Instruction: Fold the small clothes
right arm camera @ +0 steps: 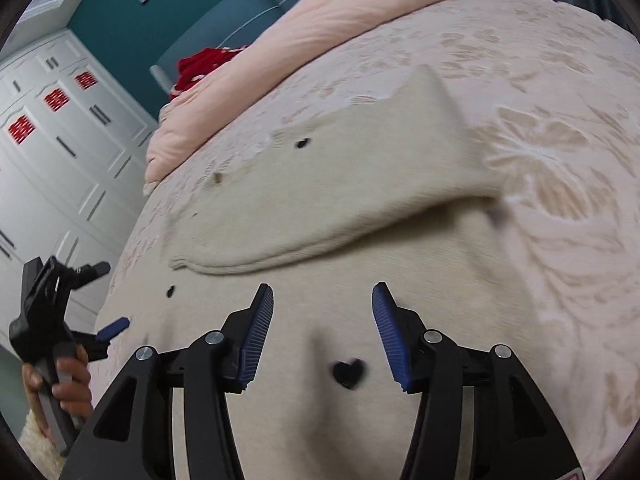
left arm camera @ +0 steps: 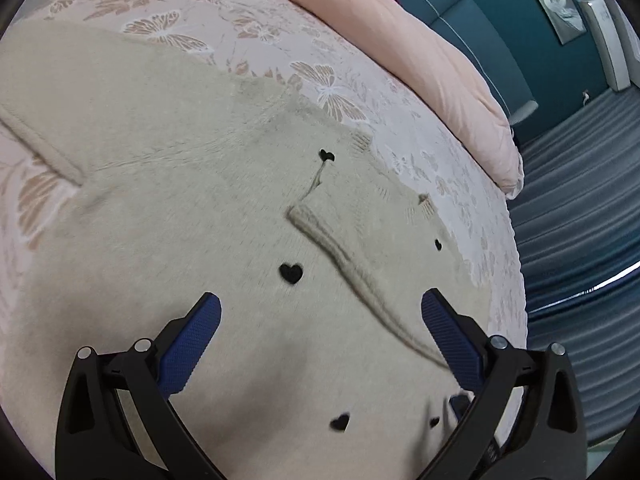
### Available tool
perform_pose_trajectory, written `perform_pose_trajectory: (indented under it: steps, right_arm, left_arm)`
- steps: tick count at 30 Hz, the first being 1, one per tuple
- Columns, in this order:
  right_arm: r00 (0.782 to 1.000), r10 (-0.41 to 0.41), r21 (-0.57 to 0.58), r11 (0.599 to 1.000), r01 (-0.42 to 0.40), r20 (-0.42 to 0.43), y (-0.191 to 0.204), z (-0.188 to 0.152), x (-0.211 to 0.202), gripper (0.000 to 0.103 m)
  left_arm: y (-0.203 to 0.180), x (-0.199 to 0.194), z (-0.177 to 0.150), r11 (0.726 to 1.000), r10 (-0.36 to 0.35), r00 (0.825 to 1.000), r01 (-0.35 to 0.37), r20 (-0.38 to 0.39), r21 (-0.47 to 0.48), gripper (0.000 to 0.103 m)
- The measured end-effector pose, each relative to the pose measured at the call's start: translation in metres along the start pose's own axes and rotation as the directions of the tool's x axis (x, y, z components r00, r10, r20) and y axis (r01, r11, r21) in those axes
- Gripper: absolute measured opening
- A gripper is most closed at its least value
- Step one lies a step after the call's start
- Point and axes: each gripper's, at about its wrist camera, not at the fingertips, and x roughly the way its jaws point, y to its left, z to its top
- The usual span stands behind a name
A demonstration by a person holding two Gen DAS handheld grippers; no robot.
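Observation:
A cream knit sweater [left arm camera: 168,184] with small black hearts [left arm camera: 291,273] lies spread on the bed. One sleeve [left arm camera: 352,264] is folded across its body. My left gripper [left arm camera: 320,312] is open and empty, just above the sweater near its edge. In the right wrist view the sweater [right arm camera: 360,208] has a sleeve folded over the body with a ribbed cuff edge [right arm camera: 240,266]. My right gripper [right arm camera: 322,304] is open and empty above the sweater, with a black heart [right arm camera: 349,372] between its fingers. The hand-held left gripper [right arm camera: 60,320] shows at the far left.
The bed has a pink bedspread with butterfly patterns [left arm camera: 328,88]. A folded pink duvet [left arm camera: 420,40] lies at the head, with a red item [right arm camera: 204,64] behind it. A teal headboard [right arm camera: 224,20], white wardrobe [right arm camera: 60,140] and grey curtain [left arm camera: 580,200] surround the bed.

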Motion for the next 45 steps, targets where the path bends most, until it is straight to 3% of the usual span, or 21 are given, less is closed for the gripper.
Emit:
perform_pose_trajectory:
  steps: [3, 5, 6, 8, 10, 11, 14, 17, 19, 20, 22, 23, 24, 26, 28, 31, 33, 36, 41, 44, 45]
  right_arm:
    - [1.000, -0.001, 0.054, 0.999, 0.001, 0.001, -0.025, -0.005, -0.003, 0.052]
    - [1.000, 0.013, 0.061, 0.998, -0.014, 0.019, -0.028, -0.006, -0.004, 0.055]
    - [1.000, 0.014, 0.055, 0.998, -0.015, 0.024, -0.026, -0.006, -0.002, 0.059]
    - [0.999, 0.012, 0.041, 0.999, -0.013, 0.034, -0.022, -0.007, 0.001, 0.064]
    - [0.999, 0.029, 0.051, 0.998, -0.031, 0.039, -0.021, -0.001, 0.006, 0.067]
    - [0.998, 0.042, 0.067, 0.997, -0.045, 0.044, -0.023, 0.003, 0.009, 0.068]
    - [0.995, 0.066, 0.149, 0.986, -0.077, 0.077, -0.032, 0.023, 0.015, 0.068]
    - [0.993, 0.040, 0.201, 0.977, -0.063, 0.115, -0.040, 0.044, 0.021, 0.067]
    - [0.993, 0.049, 0.209, 0.975, -0.071, 0.109, -0.039, 0.057, 0.027, 0.040]
    - [0.991, 0.079, 0.203, 0.974, -0.099, 0.107, -0.035, 0.064, 0.027, 0.008]
    - [0.984, 0.120, 0.160, 0.977, -0.140, 0.129, -0.026, 0.069, 0.021, 0.008]
    - [0.985, 0.086, 0.118, 0.988, -0.104, 0.147, -0.020, 0.068, 0.019, 0.008]
    - [0.991, 0.023, 0.083, 0.996, -0.034, 0.129, -0.018, 0.065, 0.024, 0.008]
    - [0.998, -0.055, 0.100, 0.994, 0.054, 0.004, -0.032, 0.056, 0.051, 0.006]
    - [1.000, -0.024, 0.158, 0.987, 0.023, 0.003, -0.047, 0.048, 0.051, 0.005]
    - [0.999, -0.037, 0.107, 0.994, 0.034, 0.030, -0.037, 0.052, 0.028, 0.008]
    - [0.993, -0.114, 0.090, 0.990, 0.113, 0.015, -0.030, 0.048, 0.016, 0.015]
    - [0.980, -0.169, 0.031, 0.985, 0.167, 0.101, -0.003, 0.042, -0.007, 0.016]
    - [0.993, -0.103, -0.253, 0.961, 0.112, 0.050, 0.077, 0.046, 0.038, 0.013]
    - [0.988, -0.150, -0.112, 0.983, 0.145, -0.034, 0.051, 0.056, 0.085, 0.009]
    - [0.980, -0.184, -0.058, 0.982, 0.180, -0.073, 0.033, 0.058, 0.097, 0.000]
  left_arm:
    - [-0.012, 0.048, 0.023, 0.999, 0.005, 0.999, -0.006, -0.041, -0.039, 0.098]
    - [-0.011, 0.077, 0.030, 0.995, 0.032, 0.996, -0.039, -0.085, -0.088, 0.093]
    - [-0.011, 0.087, 0.033, 0.992, 0.060, 0.993, -0.071, -0.103, -0.108, 0.080]
    - [-0.016, 0.091, 0.035, 0.987, 0.112, 0.991, -0.120, -0.075, -0.103, 0.066]
    - [-0.022, 0.089, 0.038, 0.993, 0.096, 0.992, -0.100, -0.077, -0.058, 0.017]
    - [-0.023, 0.087, 0.040, 0.997, 0.053, 0.994, -0.057, -0.092, -0.048, 0.008]
    - [-0.030, 0.061, 0.046, 1.000, -0.004, 1.000, 0.003, -0.021, -0.023, 0.008]
    - [-0.045, 0.027, 0.052, 0.998, -0.051, 0.997, 0.049, 0.058, 0.043, 0.008]
    - [-0.052, 0.005, 0.059, 0.995, -0.069, 0.990, 0.059, 0.119, 0.085, 0.008]
    - [-0.053, -0.002, 0.062, 0.993, -0.074, 0.987, 0.060, 0.142, 0.102, 0.008]
    - [-0.050, -0.001, 0.065, 0.990, -0.027, 0.987, 0.004, 0.158, 0.141, 0.008]
    - [-0.044, 0.007, 0.064, 0.988, 0.014, 0.990, -0.036, 0.142, 0.152, 0.008]
    - [-0.034, 0.020, 0.061, 0.987, 0.053, 0.992, -0.069, 0.113, 0.146, 0.008]
    - [-0.004, 0.042, 0.049, 0.988, 0.120, 0.992, -0.124, 0.046, 0.092, 0.009]
    - [0.024, 0.055, 0.035, 0.987, 0.154, 0.988, -0.154, 0.003, 0.037, 0.009]
    - [0.039, 0.054, 0.022, 0.994, 0.108, 0.994, -0.109, 0.030, 0.017, 0.010]
    - [0.038, 0.055, 0.021, 0.993, 0.113, 0.993, -0.114, 0.041, 0.027, 0.011]
    - [0.036, 0.058, 0.019, 0.991, 0.121, 0.991, -0.124, 0.063, 0.049, 0.011]
    - [0.043, 0.057, 0.005, 0.992, 0.076, 0.987, -0.088, 0.140, 0.086, 0.012]
    - [0.050, 0.055, 0.004, 0.997, 0.031, 0.988, -0.041, 0.152, 0.066, 0.012]
    - [0.051, 0.056, 0.004, 0.997, 0.023, 0.987, -0.035, 0.157, 0.069, 0.012]
